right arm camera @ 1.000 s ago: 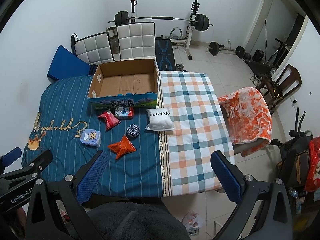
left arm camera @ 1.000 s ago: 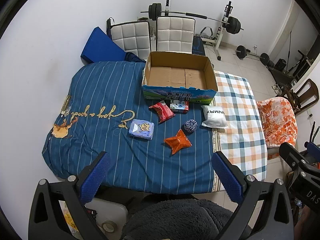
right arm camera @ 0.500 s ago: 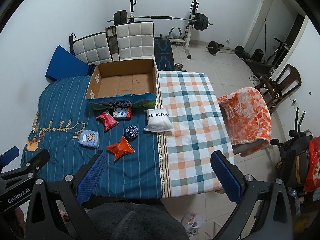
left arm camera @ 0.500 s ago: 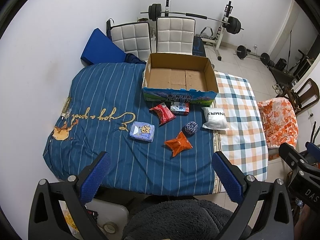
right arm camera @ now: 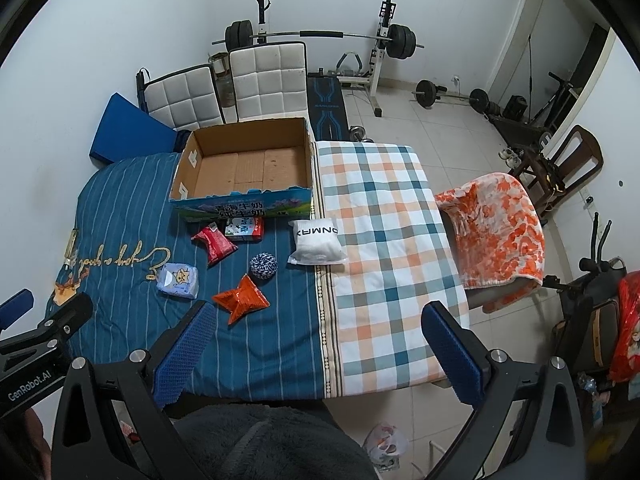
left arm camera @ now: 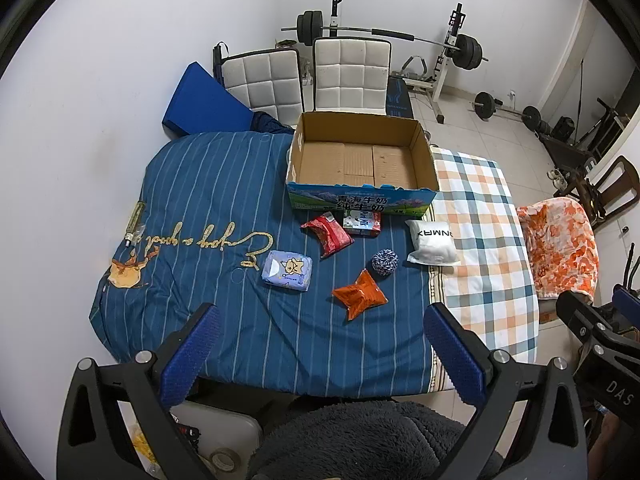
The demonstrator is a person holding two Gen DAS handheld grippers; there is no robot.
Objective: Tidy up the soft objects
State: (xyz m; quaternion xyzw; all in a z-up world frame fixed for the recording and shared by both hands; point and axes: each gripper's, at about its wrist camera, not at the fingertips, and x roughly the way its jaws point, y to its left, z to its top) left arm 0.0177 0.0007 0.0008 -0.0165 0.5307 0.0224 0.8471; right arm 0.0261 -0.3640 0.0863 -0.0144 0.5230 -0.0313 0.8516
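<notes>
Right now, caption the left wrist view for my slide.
Open tongs above six soft items and an empty cardboard box.

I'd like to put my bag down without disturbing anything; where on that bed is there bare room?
The checked cover, right of the white pouch, is bare. So is the striped quilt left of the cardboard box. It is crowded just in front of the box, around the yarn ball and orange packet.

bed (left arm camera: 224, 312) in blue striped and plaid covers, open cardboard box (left arm camera: 360, 160), six soft packets before it
</notes>
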